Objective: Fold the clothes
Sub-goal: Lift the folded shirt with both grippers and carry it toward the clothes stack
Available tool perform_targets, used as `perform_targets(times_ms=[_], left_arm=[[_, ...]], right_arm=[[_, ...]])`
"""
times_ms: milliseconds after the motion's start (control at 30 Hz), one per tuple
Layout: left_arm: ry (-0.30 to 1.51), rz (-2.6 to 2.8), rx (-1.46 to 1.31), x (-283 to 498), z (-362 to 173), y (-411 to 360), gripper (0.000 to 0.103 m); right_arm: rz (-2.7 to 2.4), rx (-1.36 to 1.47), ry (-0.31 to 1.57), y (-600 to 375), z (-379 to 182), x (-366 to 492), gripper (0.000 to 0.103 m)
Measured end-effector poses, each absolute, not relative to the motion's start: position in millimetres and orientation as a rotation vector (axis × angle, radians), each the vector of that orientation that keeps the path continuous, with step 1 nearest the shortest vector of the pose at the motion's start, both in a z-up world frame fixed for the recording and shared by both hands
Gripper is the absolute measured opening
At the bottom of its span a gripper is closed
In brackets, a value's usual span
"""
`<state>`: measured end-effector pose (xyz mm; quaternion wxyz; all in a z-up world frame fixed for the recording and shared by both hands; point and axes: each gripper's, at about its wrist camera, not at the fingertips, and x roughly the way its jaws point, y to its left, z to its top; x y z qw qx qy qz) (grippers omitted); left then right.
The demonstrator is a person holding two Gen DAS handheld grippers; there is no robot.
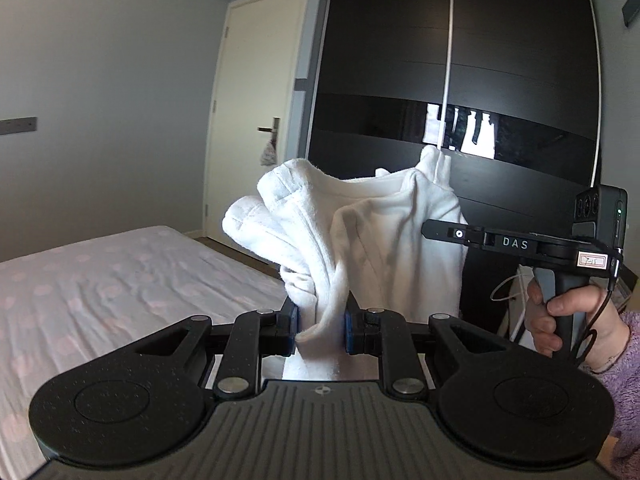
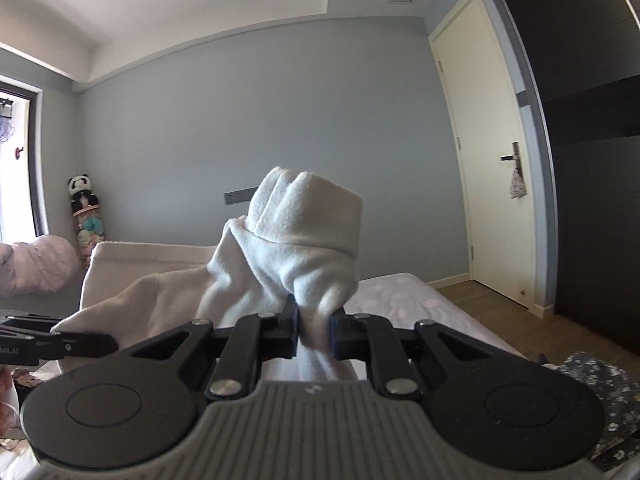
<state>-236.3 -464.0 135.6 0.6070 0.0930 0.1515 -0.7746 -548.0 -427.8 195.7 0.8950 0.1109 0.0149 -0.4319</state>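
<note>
So both claws are clamped on the same white fleecy garment (image 1: 360,232), held up in the air above the bed (image 1: 120,280) rather than lying on it. The left gripper (image 1: 321,330) has its jaws pinched on a bunched wad of fabric, and from its camera you can see the right gripper (image 1: 440,232) off to the side with cloth draped over its tip. In the right wrist view that gripper's jaws are closed on another gathered lump, with a cuff-like roll sticking up above them. The stuff looks soft, thick and floppy, light enough to hang from two pinches, with zero stiffness, so it'll sag and twist wherever it isn't held. Not slippery I'd guess, since fleece grabs the pads well, and nothing fragile about it. My worry is that both grips are on scrunched bundles, not clean edges, so spreading it flat over the bed will be messy. I'd regrip at a hem, the shoulder seams or the corners, one layer if possible, then lay it down on the bed to fold.
</note>
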Motion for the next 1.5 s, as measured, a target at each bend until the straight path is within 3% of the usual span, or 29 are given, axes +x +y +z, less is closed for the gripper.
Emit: perform_targets(times_ms=[367, 900, 1500], left_arm=[[0.547, -1.996, 0.231, -289.9, 80.0, -530.8, 0.018], [0.791, -1.813, 0.294, -217.4, 25.7, -615.4, 0.018], [0.989, -1.71, 0.388, -172.8, -47.0, -645.7, 0.018]], right_arm=[[-1.073, 0.305, 0.112, -470.9, 152.9, -620.1, 0.016], [-1.013, 0.384, 0.377, -629.4, 76.0, -530.3, 0.016], [-0.875, 0.609, 0.644, -742.2, -21.7, -470.4, 0.017]])
